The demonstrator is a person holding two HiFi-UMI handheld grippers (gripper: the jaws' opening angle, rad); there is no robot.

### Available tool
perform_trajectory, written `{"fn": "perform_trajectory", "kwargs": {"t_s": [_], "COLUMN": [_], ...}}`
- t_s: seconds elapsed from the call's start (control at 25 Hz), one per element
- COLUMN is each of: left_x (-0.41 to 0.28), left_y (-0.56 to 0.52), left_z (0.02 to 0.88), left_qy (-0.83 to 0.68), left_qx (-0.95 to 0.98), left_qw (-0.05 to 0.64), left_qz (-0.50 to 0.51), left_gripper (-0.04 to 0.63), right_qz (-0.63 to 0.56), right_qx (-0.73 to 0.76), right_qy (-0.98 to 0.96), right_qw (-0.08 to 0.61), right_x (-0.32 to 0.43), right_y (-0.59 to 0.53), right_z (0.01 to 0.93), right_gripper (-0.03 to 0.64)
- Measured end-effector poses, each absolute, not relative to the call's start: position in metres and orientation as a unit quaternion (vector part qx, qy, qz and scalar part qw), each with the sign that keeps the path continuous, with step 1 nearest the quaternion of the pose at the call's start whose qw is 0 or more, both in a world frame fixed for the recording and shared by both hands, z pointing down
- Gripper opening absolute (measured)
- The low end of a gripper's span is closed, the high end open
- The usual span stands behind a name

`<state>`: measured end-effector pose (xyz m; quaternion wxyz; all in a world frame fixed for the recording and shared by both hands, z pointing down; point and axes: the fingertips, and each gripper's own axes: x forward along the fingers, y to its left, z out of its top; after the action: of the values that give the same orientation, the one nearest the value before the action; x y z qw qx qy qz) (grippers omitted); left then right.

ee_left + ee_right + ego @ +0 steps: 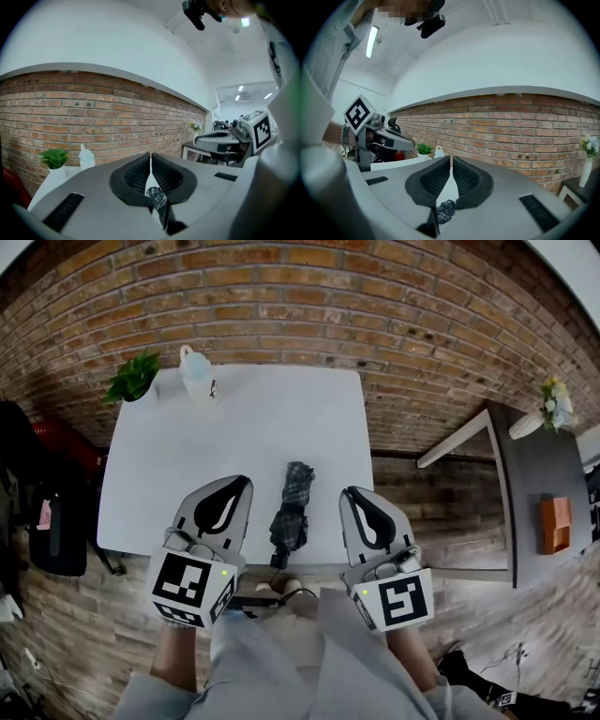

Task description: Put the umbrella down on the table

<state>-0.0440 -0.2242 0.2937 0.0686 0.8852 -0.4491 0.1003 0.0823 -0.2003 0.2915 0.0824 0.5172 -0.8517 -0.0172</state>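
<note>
- The umbrella (290, 507) is down on the white table (262, 418). It is folded, dark plaid, and lies lengthwise, pointing away from the person.
- Its handle end sits right at the near edge of the table, and the rest runs toward the middle of the tabletop.
- The left gripper (242, 482) hangs just to the left of the umbrella, clear of it. In its own view the jaws are clenched together tip to tip with nothing between the pads.
- The right gripper (349, 491) is on the other side, just to the right of the umbrella, and it isn't touching either. Its jaws are also closed tip against tip and they grasp nothing.
- So the umbrella lies between the two tools, one on each flank, with both tips level with about the middle of its length.
- In both gripper views a scrap of the plaid fabric shows low down, below and behind where the tips meet. It lies on the table beneath the jaws, not between them.
- At the far left corner of the table are a small green plant (134, 378) in a white pot and a pale bottle (197, 374) beside it, both well apart from the umbrella.
- The brick wall (281, 296) runs behind the table.
</note>
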Motion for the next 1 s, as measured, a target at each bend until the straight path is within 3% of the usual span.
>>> {"fn": "perform_trajectory", "kwargs": {"t_s": [0.16, 1.0], "left_x": [-0.044, -0.059], "left_y": [-0.216, -0.211], "left_z": [0.284, 0.298], "left_qy": [-0.437, -0.427], "left_qx": [0.893, 0.897], "left_qw": [0.044, 0.049], "left_qz": [0.093, 0.106], "left_gripper": [0.023, 0.023], "right_qz": [-0.022, -0.03], "right_qx": [0.516, 0.496], "right_qy": [-0.852, -0.862], "right_qw": [0.079, 0.098], "right_x": [0.08, 0.053], "right_y": [-0.198, -0.197], "right_z": [0.285, 0.295], "right_gripper": [0.046, 0.046]}}
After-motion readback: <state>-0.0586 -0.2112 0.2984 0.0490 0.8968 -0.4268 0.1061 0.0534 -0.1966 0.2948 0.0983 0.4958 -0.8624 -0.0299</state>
